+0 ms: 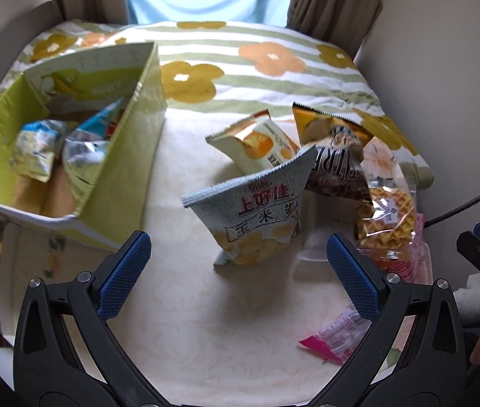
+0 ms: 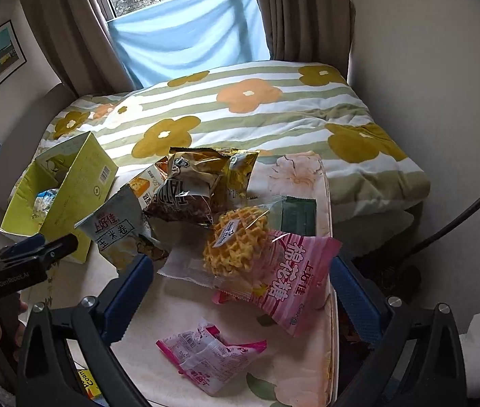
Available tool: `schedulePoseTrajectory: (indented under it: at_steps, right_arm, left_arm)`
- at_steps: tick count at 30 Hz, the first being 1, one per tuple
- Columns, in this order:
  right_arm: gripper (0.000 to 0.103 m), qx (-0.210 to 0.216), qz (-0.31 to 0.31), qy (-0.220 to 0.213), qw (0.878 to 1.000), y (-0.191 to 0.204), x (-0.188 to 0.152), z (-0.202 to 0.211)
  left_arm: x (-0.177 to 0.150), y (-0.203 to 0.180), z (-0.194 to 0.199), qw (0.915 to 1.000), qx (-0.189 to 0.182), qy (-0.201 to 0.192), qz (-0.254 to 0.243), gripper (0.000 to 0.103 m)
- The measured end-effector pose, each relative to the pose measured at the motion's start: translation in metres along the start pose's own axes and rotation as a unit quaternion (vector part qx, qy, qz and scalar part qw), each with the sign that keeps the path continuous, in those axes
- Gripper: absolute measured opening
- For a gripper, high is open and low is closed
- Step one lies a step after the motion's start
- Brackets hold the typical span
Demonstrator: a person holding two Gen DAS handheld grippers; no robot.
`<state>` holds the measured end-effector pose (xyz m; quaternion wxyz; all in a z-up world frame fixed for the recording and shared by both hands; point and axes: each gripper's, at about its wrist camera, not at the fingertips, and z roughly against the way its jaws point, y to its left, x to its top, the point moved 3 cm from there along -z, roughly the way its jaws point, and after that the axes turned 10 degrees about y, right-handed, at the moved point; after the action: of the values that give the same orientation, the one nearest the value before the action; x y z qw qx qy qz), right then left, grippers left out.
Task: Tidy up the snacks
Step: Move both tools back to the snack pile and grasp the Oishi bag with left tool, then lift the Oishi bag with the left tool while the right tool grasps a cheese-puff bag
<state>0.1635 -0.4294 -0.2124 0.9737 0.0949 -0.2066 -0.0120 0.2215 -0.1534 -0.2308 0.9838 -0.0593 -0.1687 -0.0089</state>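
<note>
A green cardboard box (image 1: 128, 156) (image 2: 80, 183) sits at the left of the bed and holds several snack packets (image 1: 53, 149). A pale corn-roll bag (image 1: 256, 213) (image 2: 121, 234) stands in front of my left gripper (image 1: 240, 264), which is open with nothing between its fingers. Behind the bag lie an orange-print packet (image 1: 260, 146) and a brown bag (image 1: 338, 162) (image 2: 189, 190). A waffle packet (image 1: 389, 210) (image 2: 240, 247), a pink marshmallow bag (image 2: 294, 278) and a small pink packet (image 2: 209, 352) (image 1: 334, 339) lie ahead of my open, empty right gripper (image 2: 240, 291).
A flowered, striped quilt (image 2: 240, 115) is bunched at the back under the curtained window (image 2: 185, 34). A dark green flat pack (image 2: 297, 217) lies beside the waffle. The mattress edge (image 2: 331, 271) drops off at the right. A cable (image 2: 460, 217) runs down the right wall.
</note>
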Motion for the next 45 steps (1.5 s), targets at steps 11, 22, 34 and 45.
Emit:
schedulePoseTrajectory:
  at_steps: [11, 22, 34, 45]
  right_arm:
    - [0.103, -0.003, -0.01, -0.003, 1.0, 0.002, 0.007, -0.051]
    - [0.103, -0.018, -0.013, 0.003, 1.0, 0.003, 0.013, -0.082]
    - [0.103, -0.06, 0.017, -0.001, 0.998, 0.015, 0.015, -0.099]
    - [0.098, -0.112, 0.051, -0.007, 0.992, 0.024, 0.015, -0.115]
  left_arm:
    - [0.013, -0.01, -0.074, 0.9992, -0.018, 0.026, 0.024, 0.102]
    - [0.024, -0.006, -0.107, 0.9991, 0.004, 0.023, 0.036, 0.098]
    - [0.025, -0.004, -0.105, 0.9997, 0.001, 0.011, 0.023, 0.062]
    - [0.021, 0.002, -0.09, 0.9997, 0.007, -0.005, 0.024, 0.061]
